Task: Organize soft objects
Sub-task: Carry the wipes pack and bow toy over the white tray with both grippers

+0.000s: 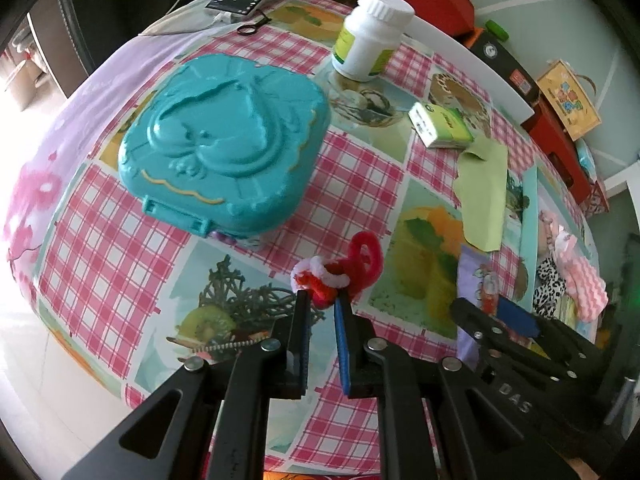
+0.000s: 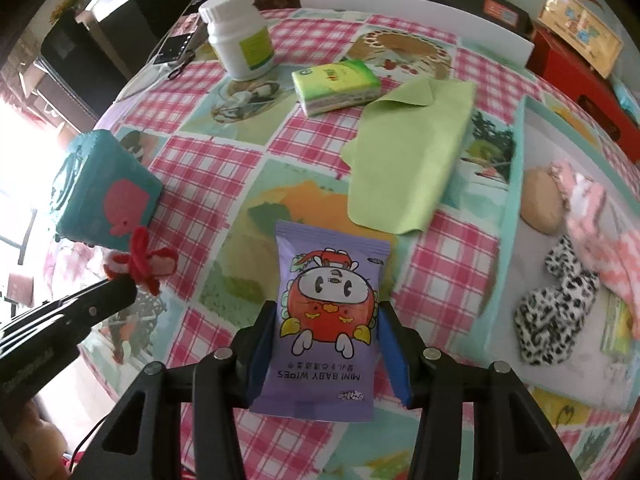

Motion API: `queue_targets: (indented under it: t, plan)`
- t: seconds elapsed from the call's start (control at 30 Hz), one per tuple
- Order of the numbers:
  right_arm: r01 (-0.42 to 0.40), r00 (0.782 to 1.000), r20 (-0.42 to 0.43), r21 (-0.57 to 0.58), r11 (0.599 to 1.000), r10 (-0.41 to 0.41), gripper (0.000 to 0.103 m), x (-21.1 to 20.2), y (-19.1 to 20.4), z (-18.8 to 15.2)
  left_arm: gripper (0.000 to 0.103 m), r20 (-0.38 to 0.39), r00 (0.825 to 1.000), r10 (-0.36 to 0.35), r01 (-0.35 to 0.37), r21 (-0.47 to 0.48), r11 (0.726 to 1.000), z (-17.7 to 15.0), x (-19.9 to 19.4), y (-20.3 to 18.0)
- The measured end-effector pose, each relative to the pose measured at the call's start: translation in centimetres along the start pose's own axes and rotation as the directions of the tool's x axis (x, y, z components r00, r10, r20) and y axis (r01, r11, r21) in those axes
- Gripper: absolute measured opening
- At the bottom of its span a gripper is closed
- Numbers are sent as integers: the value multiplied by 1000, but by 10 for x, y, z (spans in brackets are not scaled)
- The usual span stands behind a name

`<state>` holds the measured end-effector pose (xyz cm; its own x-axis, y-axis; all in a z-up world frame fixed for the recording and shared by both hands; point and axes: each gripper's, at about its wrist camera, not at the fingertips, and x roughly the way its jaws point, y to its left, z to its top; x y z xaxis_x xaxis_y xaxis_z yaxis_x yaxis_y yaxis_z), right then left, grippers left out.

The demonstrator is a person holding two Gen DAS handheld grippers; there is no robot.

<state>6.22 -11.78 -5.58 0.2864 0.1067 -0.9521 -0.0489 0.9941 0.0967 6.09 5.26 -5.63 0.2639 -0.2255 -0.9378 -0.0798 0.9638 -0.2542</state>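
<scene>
The left gripper (image 1: 323,300) points steeply down at the table, its jaws clenched on a twisted red-and-white pipe-cleaner figure (image 1: 340,270) whose loops stick out just past the fingertips. The right gripper (image 2: 326,328) also tilts steeply downward; its two blue-padded fingers press the sides of a purple soft pack of mini baby wipes with a cartoon print (image 2: 326,320), so it is grasping that pack, which sits upright between them.

Ahead and to the left of the left gripper lies a teal moulded plastic case with a raised relief lid (image 1: 224,148), near the pipe-cleaner figure but apart from it. Further ahead stands a white plastic bottle with a green label (image 1: 370,36). Ahead of the right gripper, just beyond the top of the wipes pack, lies a flat light-green cloth (image 2: 412,152), and beyond it a green-and-white tissue packet (image 2: 336,86).

To the right of the right gripper is a pale teal-rimmed tray (image 2: 516,160) holding a pink-and-white fuzzy sock (image 2: 600,236), a black-and-white spotted plush piece (image 2: 556,304) and a tan rounded soft object (image 2: 540,200). Between the wipes pack and the tray rim the pink-checked tablecloth (image 2: 448,264) lies bare. The left gripper shows at the left edge of the right wrist view, well apart from the wipes pack.
</scene>
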Motion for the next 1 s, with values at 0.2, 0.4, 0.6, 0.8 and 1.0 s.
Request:
queue_targets:
  t: [0.2, 0.4, 0.6, 0.8, 1.0]
  plan:
    - [-3, 999, 40, 32, 999, 1, 52, -28, -10, -5, 12, 21, 1000, -8, 7, 28, 1000, 3, -16, -15]
    - [-1, 996, 93, 75, 997, -6, 52, -57, -25, -2, 12, 66, 997, -27, 23, 71, 997, 11, -44, -36]
    - [-4, 991, 133, 127, 992, -13, 52, -80, -45, -6, 12, 85, 996, -24, 14, 119, 993, 12, -64, -56]
    - [-21, 983, 183, 174, 984, -11, 52, -99, -65, -7, 12, 109, 994, -26, 7, 168, 986, 14, -78, -82]
    - [-30, 974, 225, 244, 969, -27, 52, -114, -88, -12, 12, 118, 993, -24, -6, 247, 969, 10, -86, -111]
